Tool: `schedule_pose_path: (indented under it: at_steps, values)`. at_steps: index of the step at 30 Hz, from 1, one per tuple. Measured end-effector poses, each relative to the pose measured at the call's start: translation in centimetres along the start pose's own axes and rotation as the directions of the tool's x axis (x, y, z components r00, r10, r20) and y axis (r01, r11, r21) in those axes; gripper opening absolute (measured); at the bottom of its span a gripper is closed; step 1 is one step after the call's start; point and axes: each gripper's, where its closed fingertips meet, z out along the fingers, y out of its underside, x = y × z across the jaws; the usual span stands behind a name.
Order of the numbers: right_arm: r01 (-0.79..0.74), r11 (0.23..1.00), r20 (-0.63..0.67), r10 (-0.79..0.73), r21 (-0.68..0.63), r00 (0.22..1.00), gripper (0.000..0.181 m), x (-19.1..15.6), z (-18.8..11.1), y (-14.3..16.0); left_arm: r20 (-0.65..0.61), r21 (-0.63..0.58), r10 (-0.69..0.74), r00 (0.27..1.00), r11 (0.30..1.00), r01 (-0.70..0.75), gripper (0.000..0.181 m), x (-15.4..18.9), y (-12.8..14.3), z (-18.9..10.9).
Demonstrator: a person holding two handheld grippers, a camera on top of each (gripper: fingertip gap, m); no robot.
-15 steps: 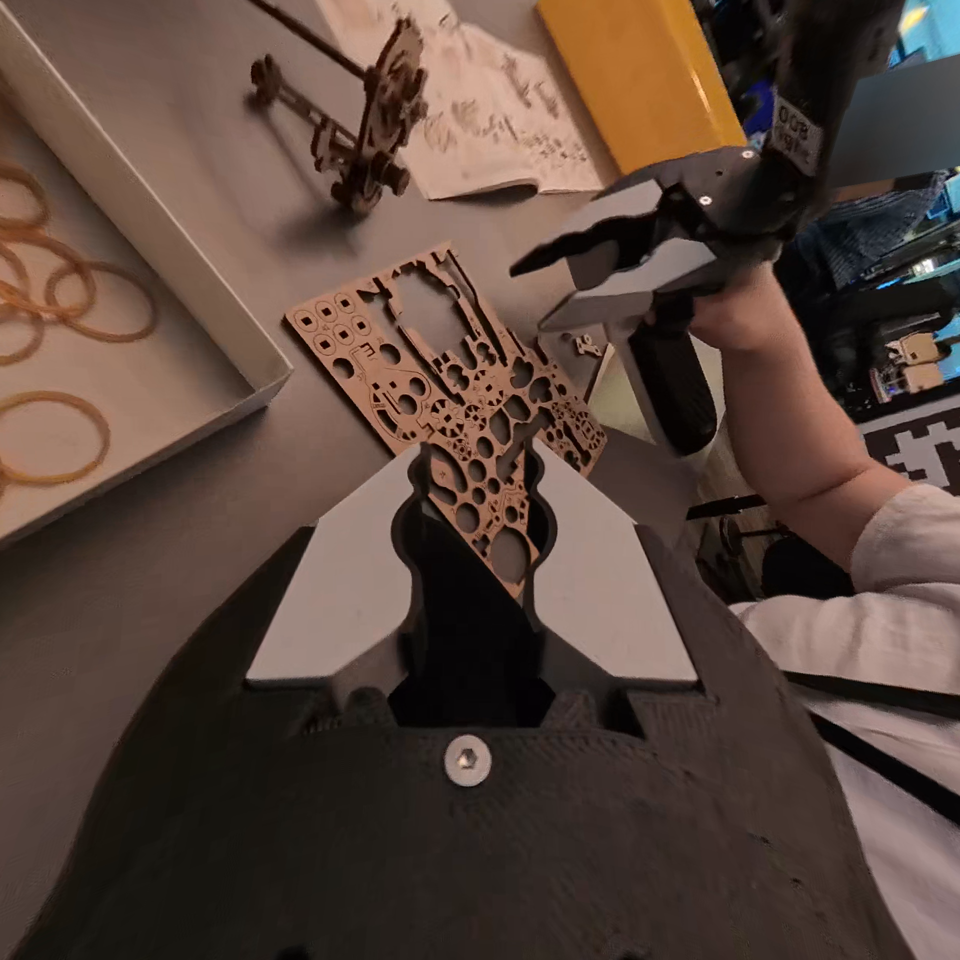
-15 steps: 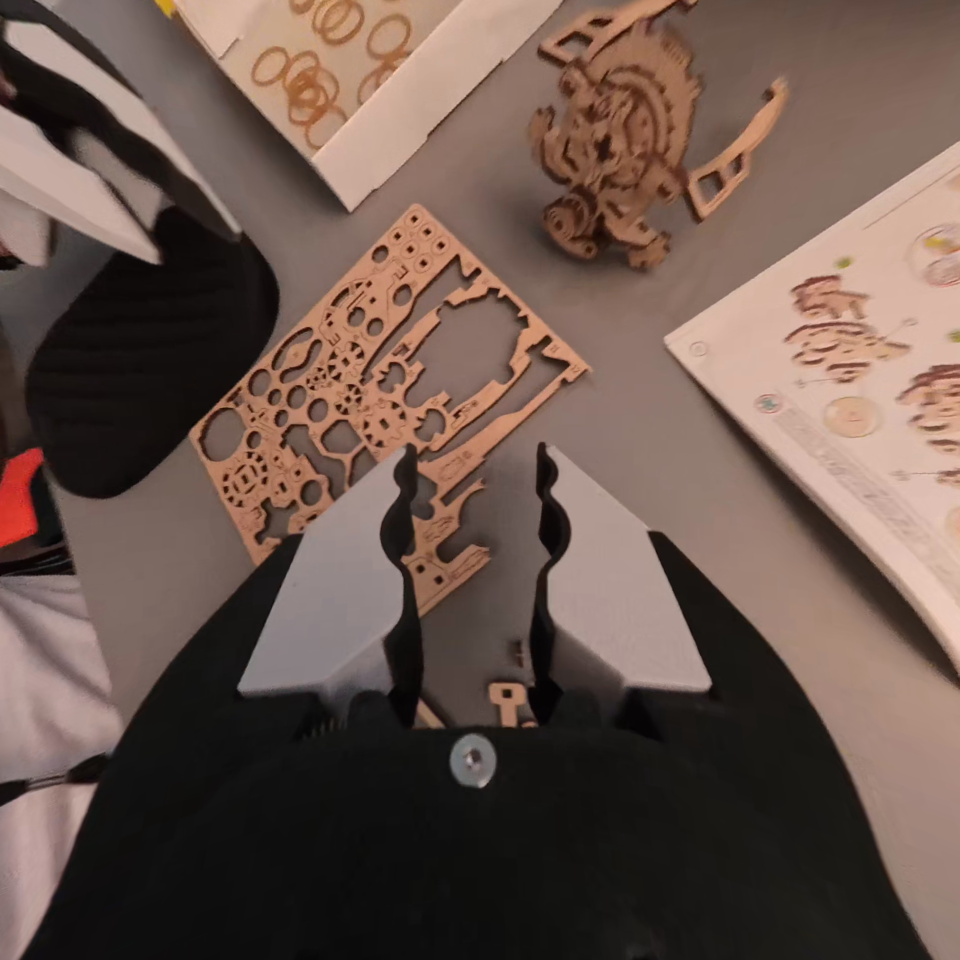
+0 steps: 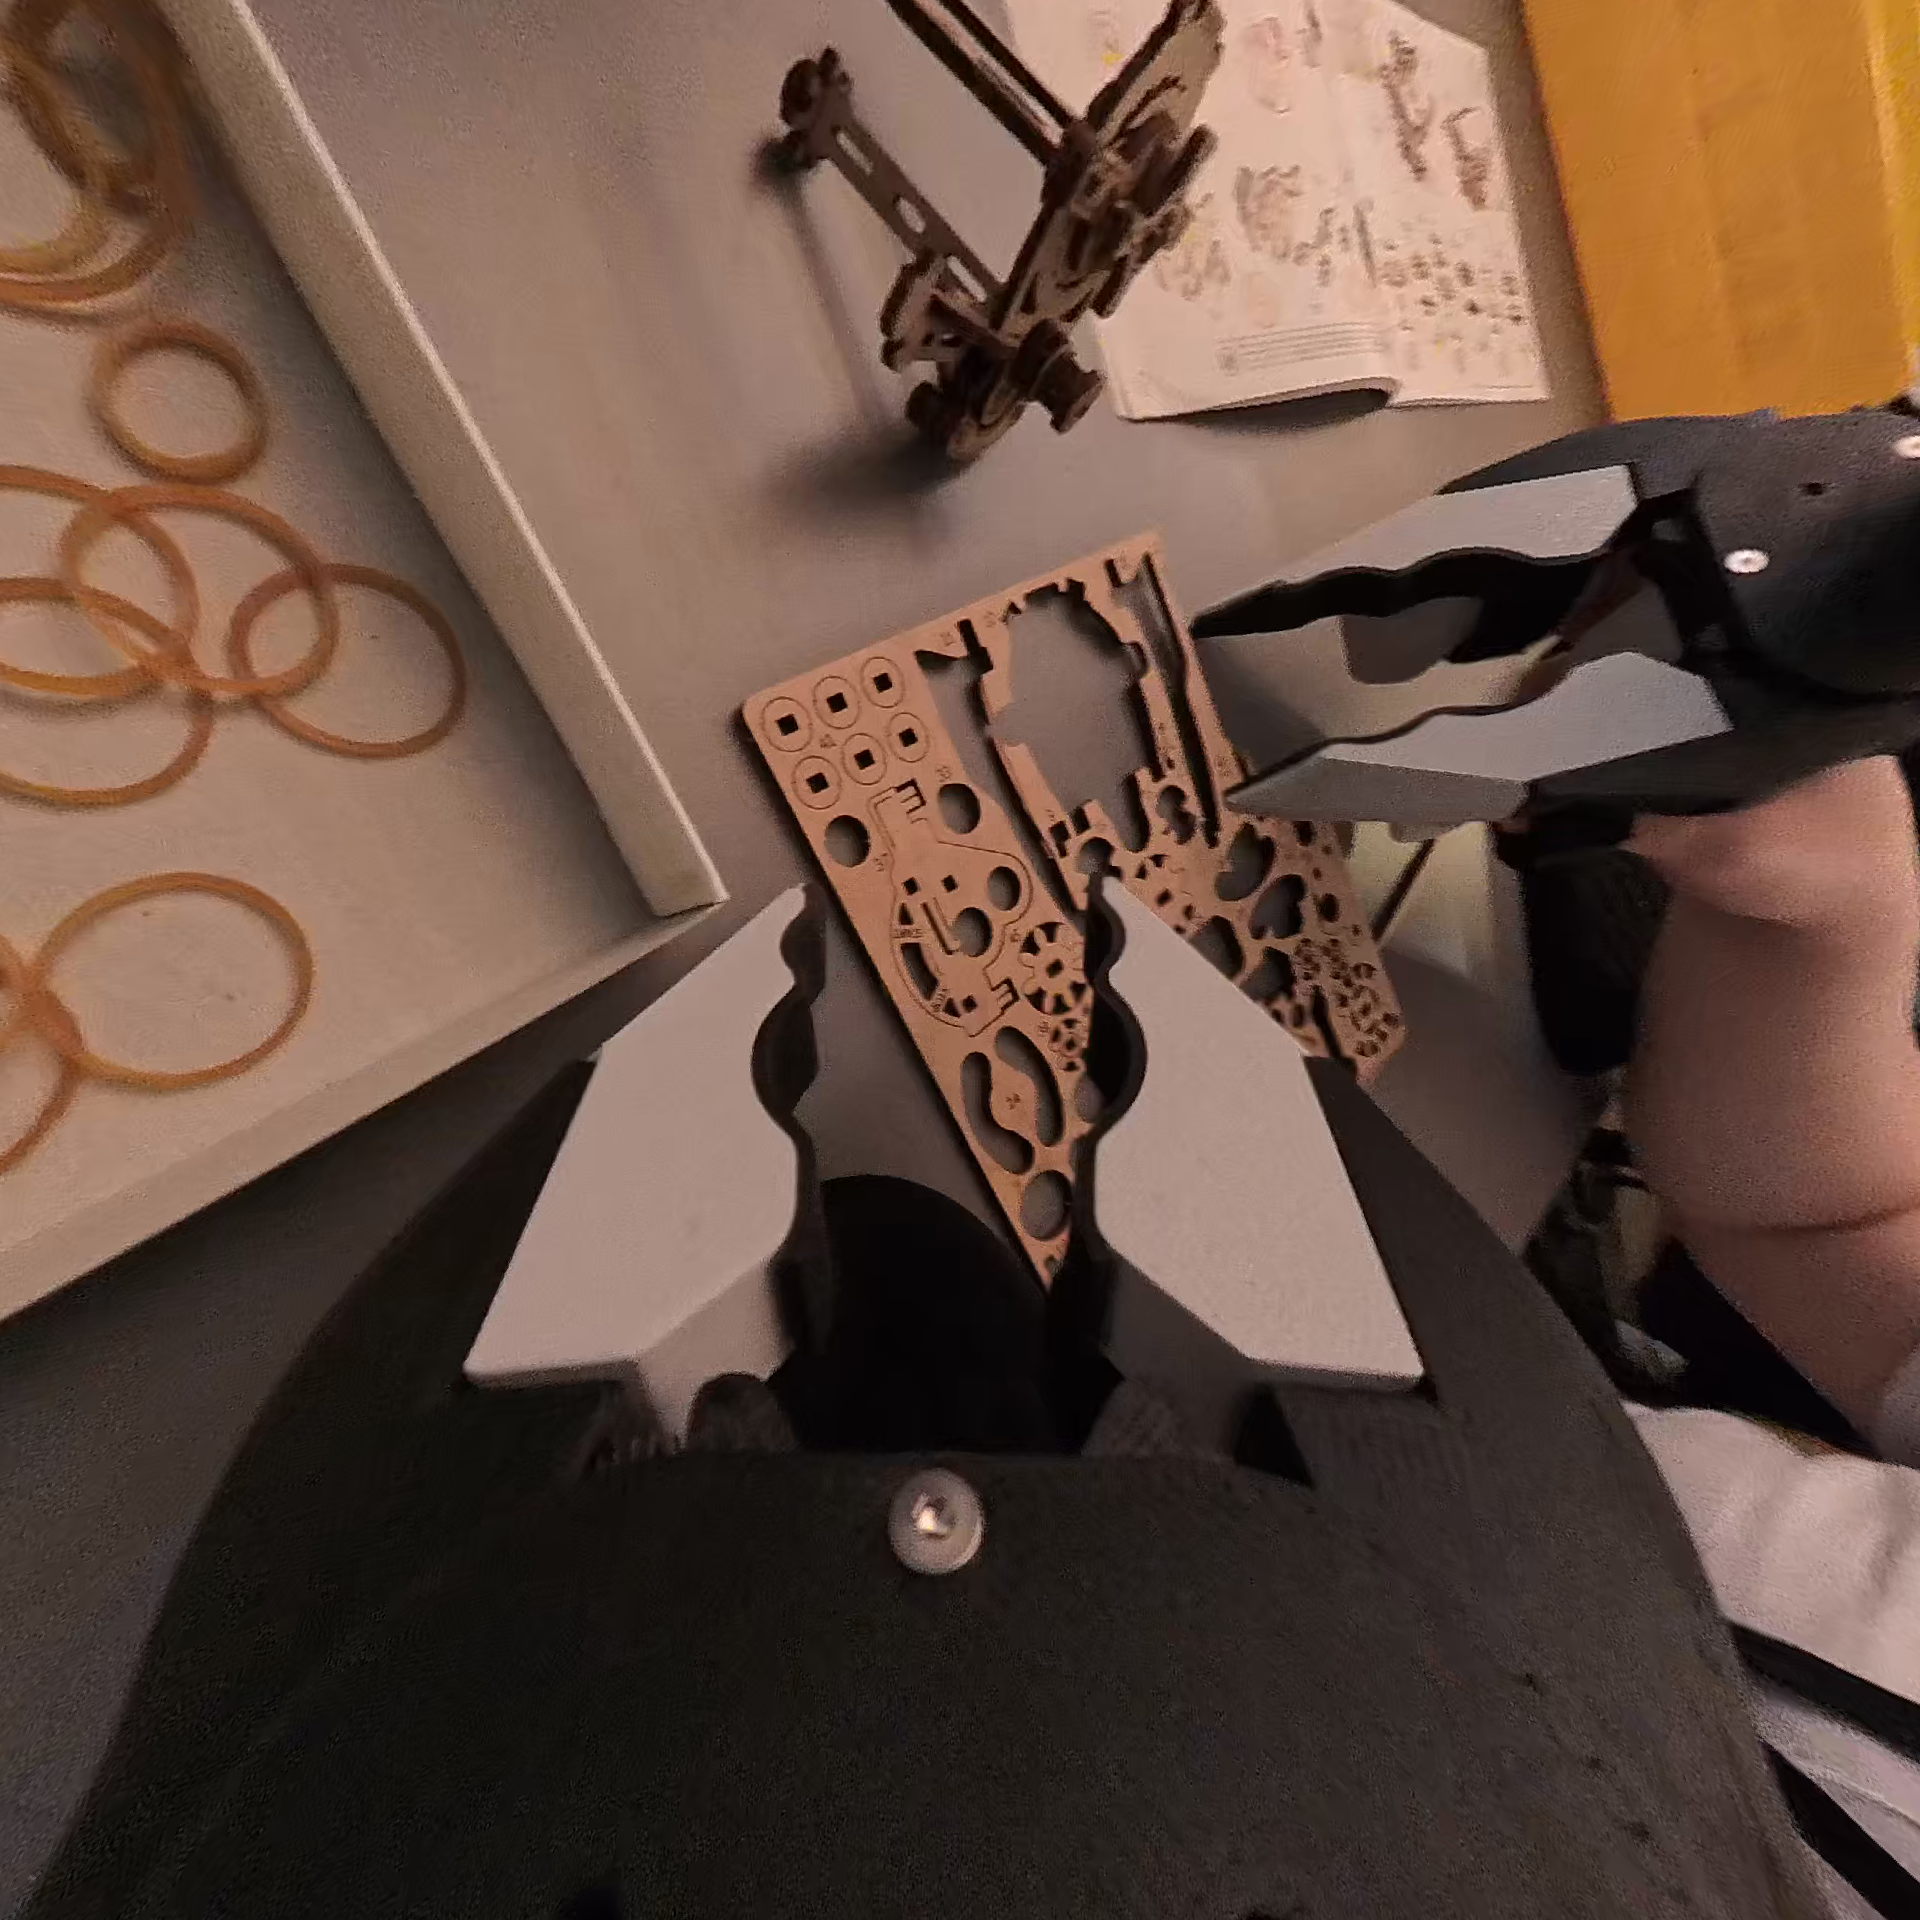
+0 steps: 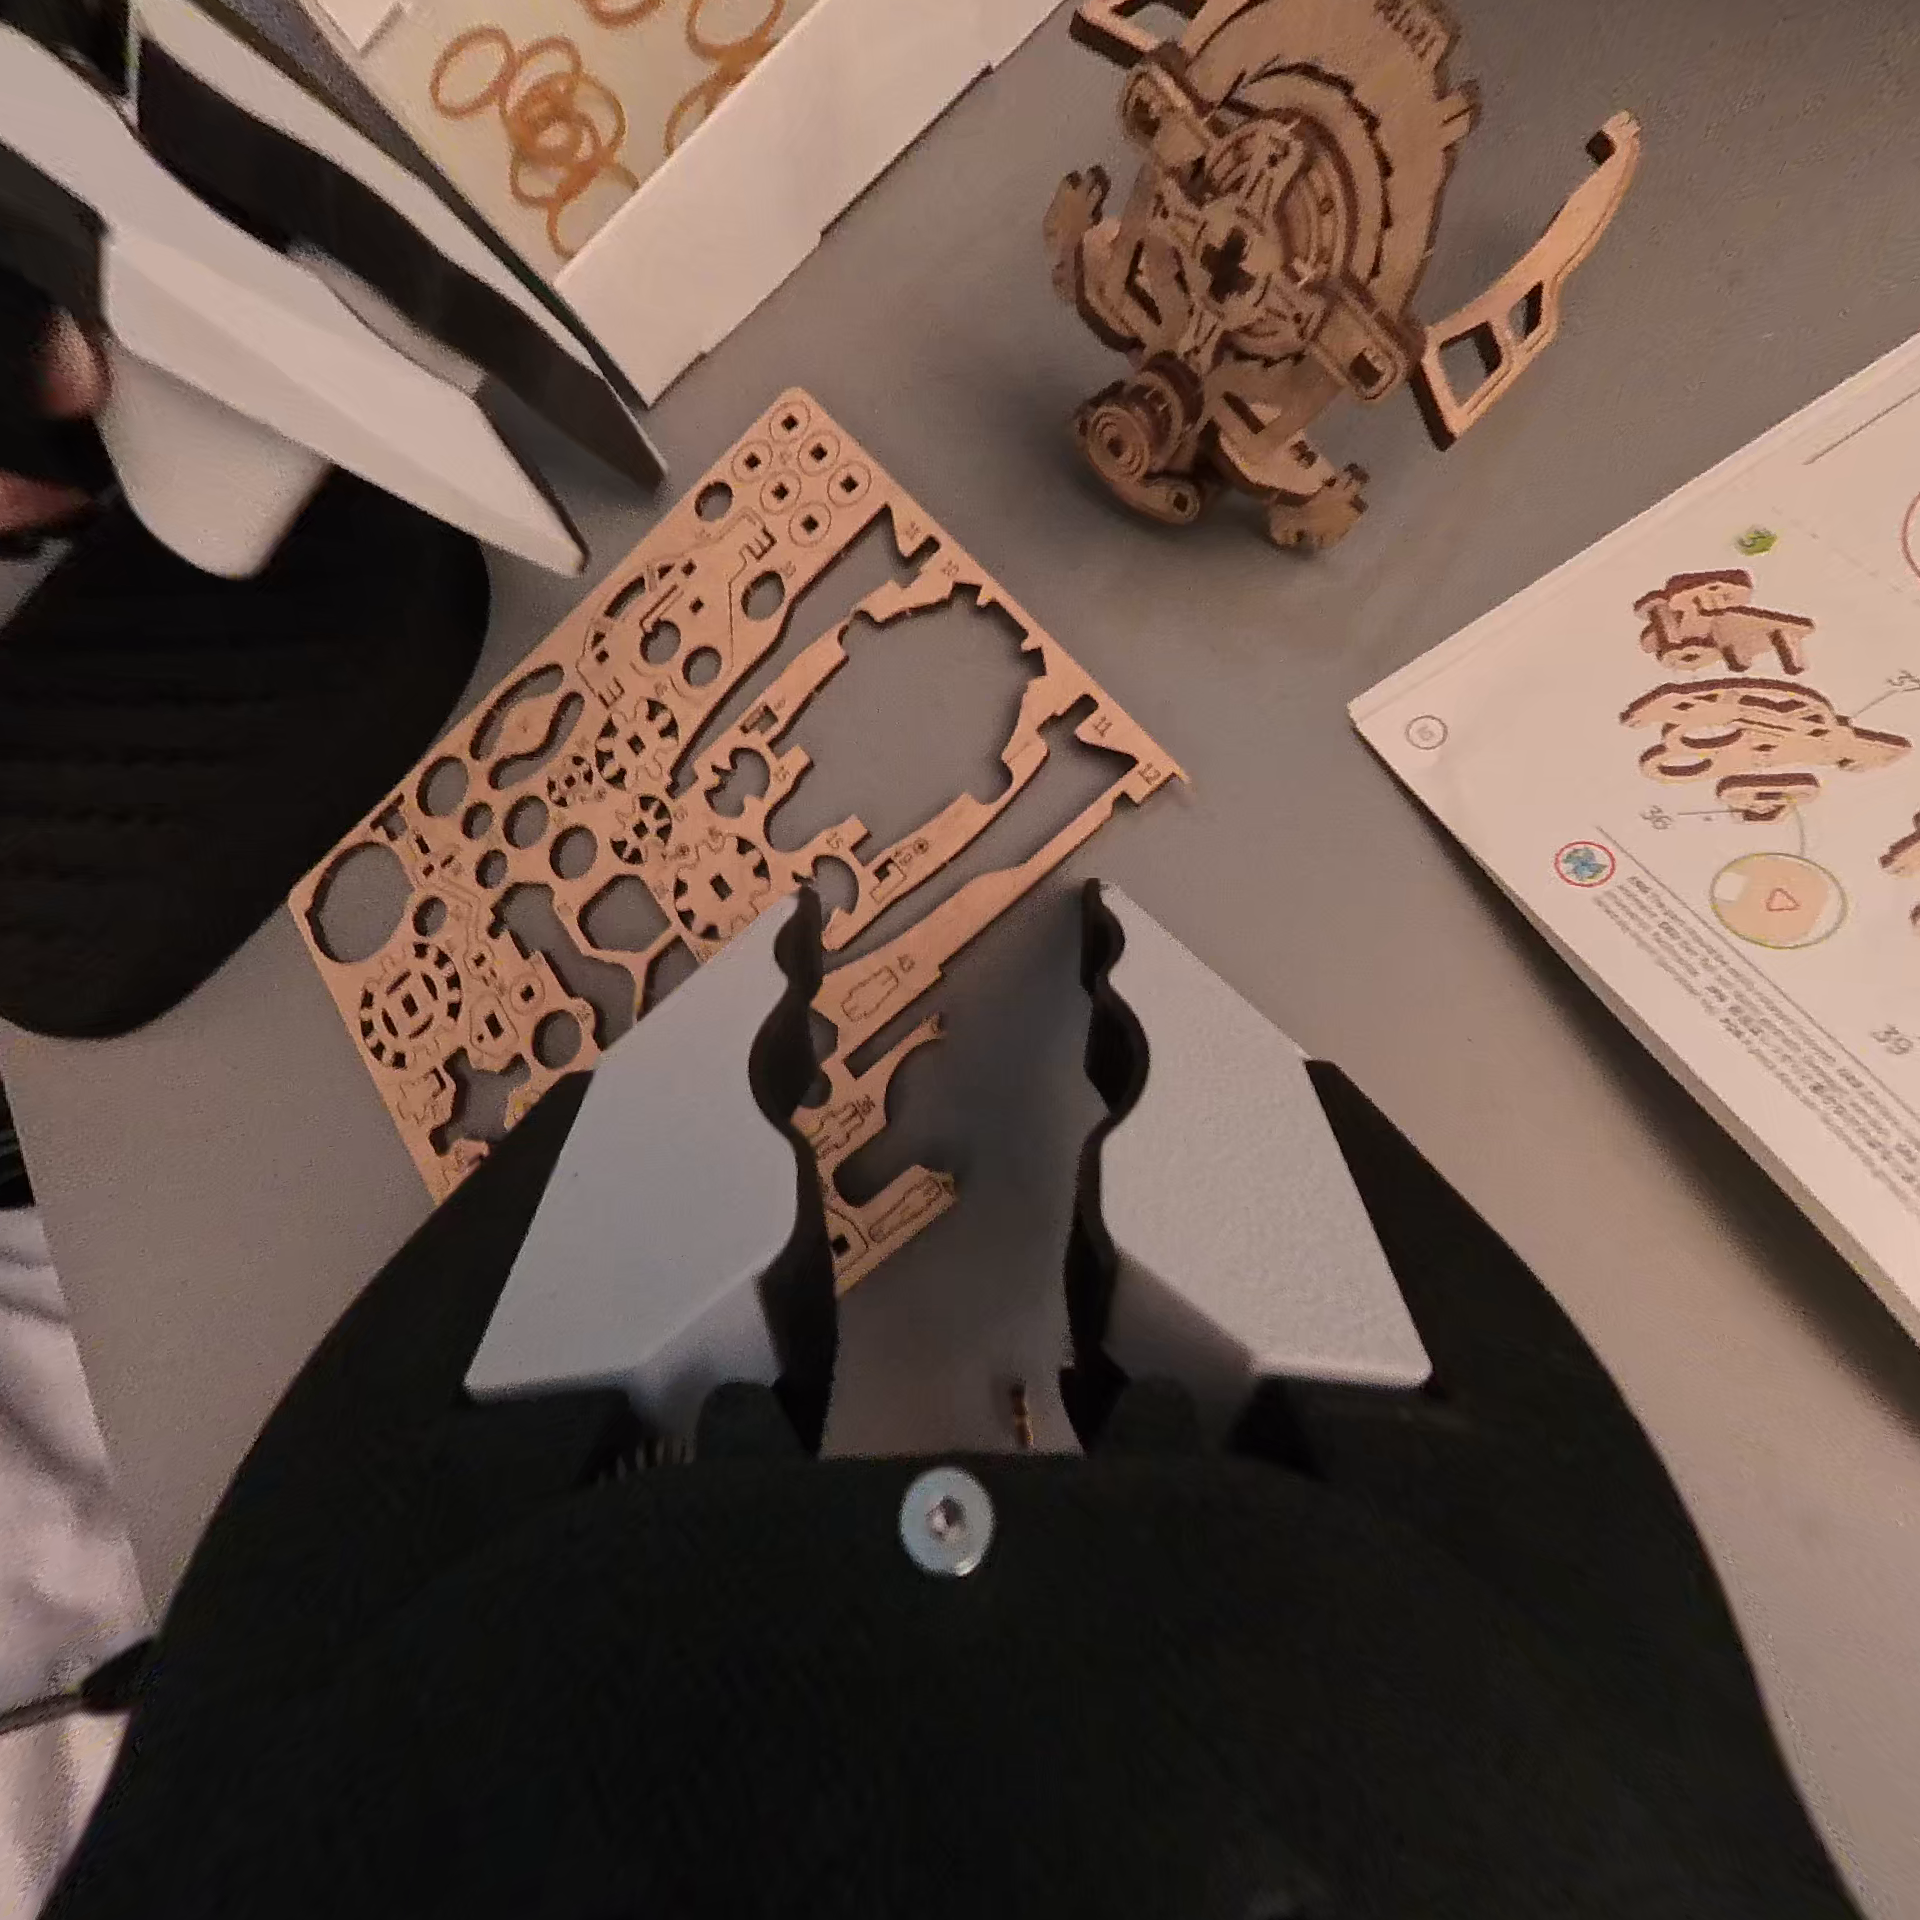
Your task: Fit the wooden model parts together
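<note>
Two tools in view, both with fingers spread and nothing between them. Left tool (image 3: pixel 951 894) hovers over the near corner of the wooden sheet (image 3: pixel 935 862); the sheet's lower corner shows in the gap between its fingers, not pinched. Right tool (image 4: pixel 945 894) hangs over the opposite edge of the same sheet (image 4: pixel 665 790); in the left wrist view it (image 3: pixel 1210 712) enters from 3 o'clock, tips just beside the sheet's far right edge. Contact with the wood cannot be told.

Sheet lies flat on the grey bench (image 4: pixel 1195 987), many pieces already punched out, gears and round pieces still in place.

Half-built wooden model (image 4: pixel 1268 260) stands upright at 1 o'clock from the right tool, well apart from the sheet; from the left tool it (image 3: pixel 1039 281) sits at 12 o'clock.

Open instruction booklet (image 4: pixel 1714 810) lies at 3 o'clock in the right wrist view. White tray (image 3: pixel 436 436) at 10 o'clock from the left tool holds loose rubber bands (image 3: pixel 177 977). Yellow box (image 3: pixel 1725 187) at the 1 o'clock corner behind the booklet.
</note>
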Motion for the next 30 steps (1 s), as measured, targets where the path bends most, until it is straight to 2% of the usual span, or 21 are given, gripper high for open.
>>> schedule_pose_path:
  at_steps: [1, 4, 9, 13, 16, 19, 22, 27, 30]
  values:
    - [-0.017, 1.000, 0.008, 0.016, 0.013, 1.000, 0.048, -0.1, 0.1, -0.2, 0.032, 0.002, 0.004, 0.999, 1.000, -0.004, 0.049, -0.4, 0.1, 0.1]
    - [-0.074, 0.996, 0.043, 0.072, 0.041, 0.996, 0.048, -0.3, 0.4, -0.7, 0.037, 0.005, 0.001, 0.999, 1.000, -0.001, 0.044, -0.3, 0.1, 0.6]
    - [-0.170, 0.981, 0.094, 0.162, 0.092, 0.982, 0.048, -0.1, 0.3, -1.2, -0.002, 0.025, -0.021, 1.000, 0.999, 0.021, 0.053, 0.2, -0.3, 0.7]
    - [-0.257, 0.956, 0.141, 0.237, 0.142, 0.961, 0.049, 0.3, -0.2, -1.5, -0.058, 0.069, -0.038, 0.998, 0.997, 0.042, 0.054, 0.6, -0.5, 0.8]
    - [-0.343, 0.916, 0.203, 0.302, 0.207, 0.931, 0.046, 0.7, -1.2, -2.2, -0.104, 0.119, -0.033, 0.994, 0.992, 0.045, 0.053, 1.1, -0.8, 0.4]
    - [-0.452, 0.852, 0.332, 0.360, 0.262, 0.872, 0.037, 0.6, -2.4, -3.2, -0.124, 0.156, -0.028, 0.992, 0.987, 0.047, 0.051, 1.3, -1.0, 0.0]
    - [-0.484, 0.836, 0.385, 0.370, 0.260, 0.845, 0.031, 0.6, -2.8, -3.3, -0.138, 0.161, -0.031, 0.990, 0.986, 0.053, 0.050, 1.3, -0.9, -0.1]
    - [-0.431, 0.856, 0.350, 0.325, 0.286, 0.879, 0.029, 0.3, -2.8, -3.4, -0.126, 0.196, -0.013, 0.992, 0.980, 0.038, 0.052, 1.3, -1.2, -0.5]
    - [-0.493, 0.809, 0.448, 0.329, 0.320, 0.831, 0.016, -0.1, -3.7, -4.4, -0.123, 0.212, -0.005, 0.992, 0.977, 0.032, 0.053, 1.2, -1.3, -0.7]
